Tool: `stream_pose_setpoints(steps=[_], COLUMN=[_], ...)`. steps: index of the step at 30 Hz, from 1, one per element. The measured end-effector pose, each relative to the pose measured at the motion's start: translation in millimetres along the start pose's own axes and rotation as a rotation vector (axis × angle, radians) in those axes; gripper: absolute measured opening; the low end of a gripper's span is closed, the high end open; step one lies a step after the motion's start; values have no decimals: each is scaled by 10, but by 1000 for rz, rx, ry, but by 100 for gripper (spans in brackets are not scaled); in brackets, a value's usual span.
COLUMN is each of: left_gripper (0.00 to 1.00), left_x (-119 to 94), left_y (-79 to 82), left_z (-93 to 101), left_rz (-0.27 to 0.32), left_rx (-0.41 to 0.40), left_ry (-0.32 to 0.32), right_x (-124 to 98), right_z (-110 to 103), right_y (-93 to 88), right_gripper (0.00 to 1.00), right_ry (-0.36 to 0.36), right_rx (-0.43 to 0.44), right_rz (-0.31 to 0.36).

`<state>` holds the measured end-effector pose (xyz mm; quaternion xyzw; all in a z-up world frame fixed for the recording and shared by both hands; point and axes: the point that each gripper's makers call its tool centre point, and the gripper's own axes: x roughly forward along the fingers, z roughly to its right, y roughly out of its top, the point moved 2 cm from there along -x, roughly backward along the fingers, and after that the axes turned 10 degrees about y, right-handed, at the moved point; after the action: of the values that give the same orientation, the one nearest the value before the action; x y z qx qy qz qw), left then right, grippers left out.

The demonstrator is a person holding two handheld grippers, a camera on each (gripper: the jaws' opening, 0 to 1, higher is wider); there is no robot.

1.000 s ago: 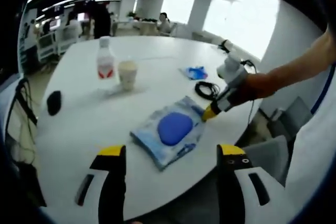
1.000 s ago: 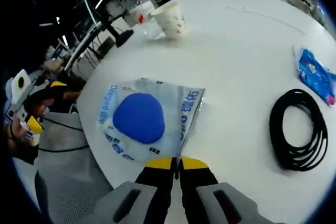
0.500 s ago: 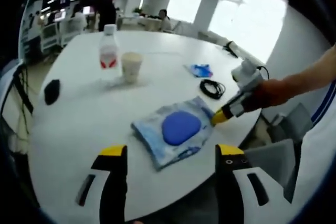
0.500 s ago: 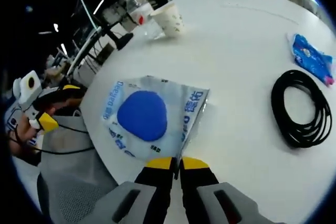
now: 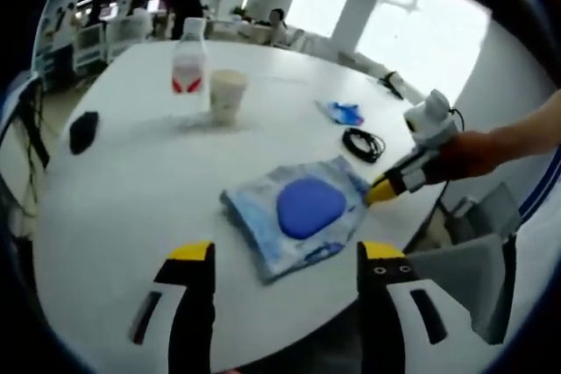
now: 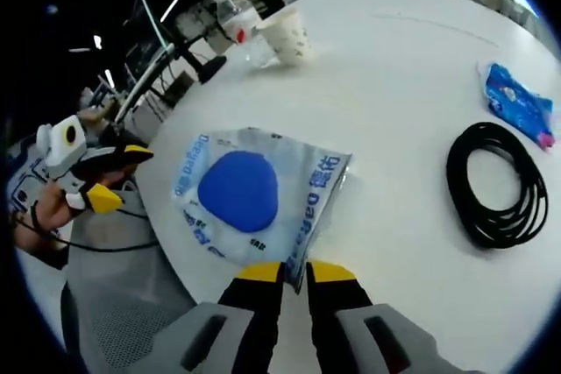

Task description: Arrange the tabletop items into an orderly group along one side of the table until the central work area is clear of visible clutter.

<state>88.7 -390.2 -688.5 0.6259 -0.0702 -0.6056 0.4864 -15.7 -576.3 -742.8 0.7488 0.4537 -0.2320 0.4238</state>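
Note:
A clear plastic packet with a blue disc inside lies flat near the edge of the white table. My right gripper sits at the packet's near corner, its jaws a narrow gap apart with the packet's edge between them. It enters the left gripper view from the right, a hand holding it. My left gripper hovers open above the table edge, short of the packet, nothing between its fingers. It also appears off the table's side.
A water bottle and a paper cup stand together farther in. There are also a black cable coil, a small blue packet and a black mouse-like object. Grey chairs stand beside the table.
My right gripper's jaws, pressed together before, have parted a little at the packet's corner. The packet lies where it was. The left gripper has stayed open.

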Motion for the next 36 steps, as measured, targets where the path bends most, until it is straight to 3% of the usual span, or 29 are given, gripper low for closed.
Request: stream_pose_setpoints(steps=[21,36], left_gripper=[56,50], left_x=[277,341], left_y=[-225,-274], left_z=[-73,96], left_rz=[-40,-61], left_rx=[-91,-151], left_ry=[-7,-27], right_x=[28,137], right_z=[-40,-16], right_y=[8,74], right_gripper=[18,14], right_ry=[-2,0], right_rx=[34,61], right_rz=[35,51])
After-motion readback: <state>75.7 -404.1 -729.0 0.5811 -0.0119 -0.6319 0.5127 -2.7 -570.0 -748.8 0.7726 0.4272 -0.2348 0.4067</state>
